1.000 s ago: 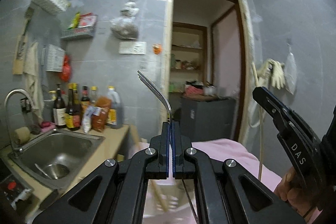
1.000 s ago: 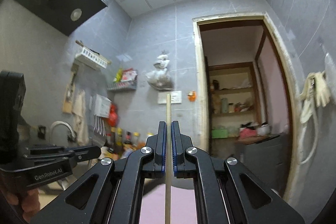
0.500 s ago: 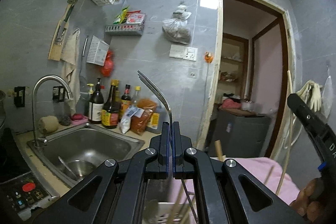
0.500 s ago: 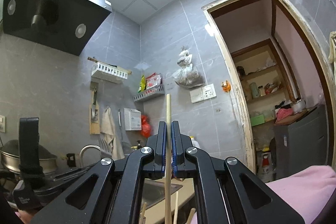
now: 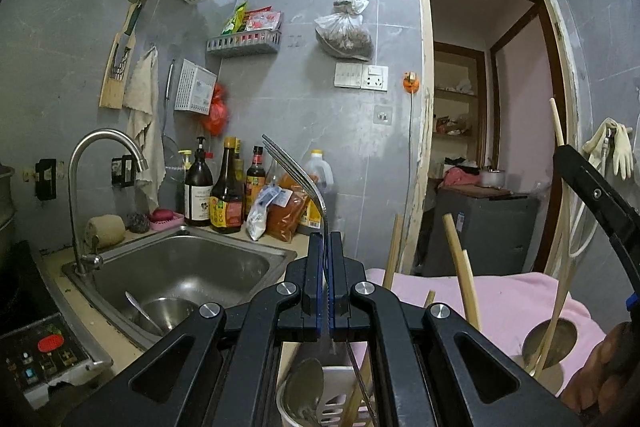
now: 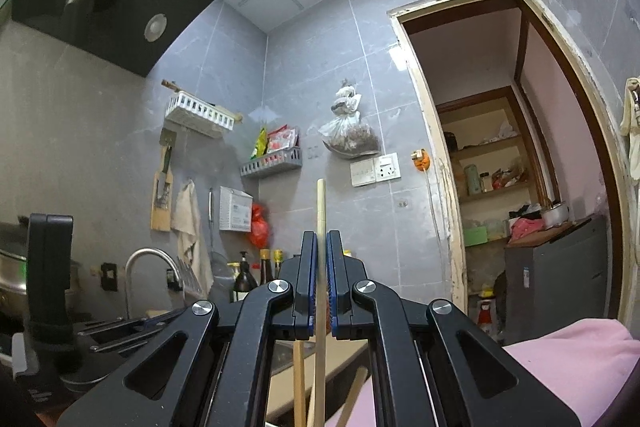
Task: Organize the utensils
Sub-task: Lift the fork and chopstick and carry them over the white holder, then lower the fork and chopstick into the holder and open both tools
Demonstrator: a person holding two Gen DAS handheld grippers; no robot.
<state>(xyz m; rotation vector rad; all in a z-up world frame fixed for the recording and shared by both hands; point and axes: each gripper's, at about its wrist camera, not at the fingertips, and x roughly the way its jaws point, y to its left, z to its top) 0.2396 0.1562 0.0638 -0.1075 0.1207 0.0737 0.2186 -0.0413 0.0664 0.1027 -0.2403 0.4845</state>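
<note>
My left gripper (image 5: pixel 326 237) is shut on a metal fork (image 5: pixel 308 183) whose tines point up and to the left. Right below it stands a white slotted utensil holder (image 5: pixel 334 401) with a spoon (image 5: pixel 306 385) and several wooden chopsticks (image 5: pixel 460 267) in it. My right gripper (image 6: pixel 320 235) is shut on one upright wooden chopstick (image 6: pixel 321 207). In the left wrist view that right gripper (image 5: pixel 592 195) is at the far right, with the held chopstick (image 5: pixel 558 127) running down past a metal ladle (image 5: pixel 550 343) on the pink cloth (image 5: pixel 504 303).
A steel sink (image 5: pixel 180 267) with a bowl in it and a curved faucet (image 5: pixel 100 155) lie to the left. Sauce bottles (image 5: pixel 226 191) line the counter behind. A cooker control panel (image 5: pixel 48 351) is at the lower left. A doorway (image 5: pixel 488 107) opens at the right.
Both hands have sunk and swung toward the counter. The sink has grown larger, and the utensil holder with its chopsticks has come into view below the left gripper. Both grips are unchanged.
</note>
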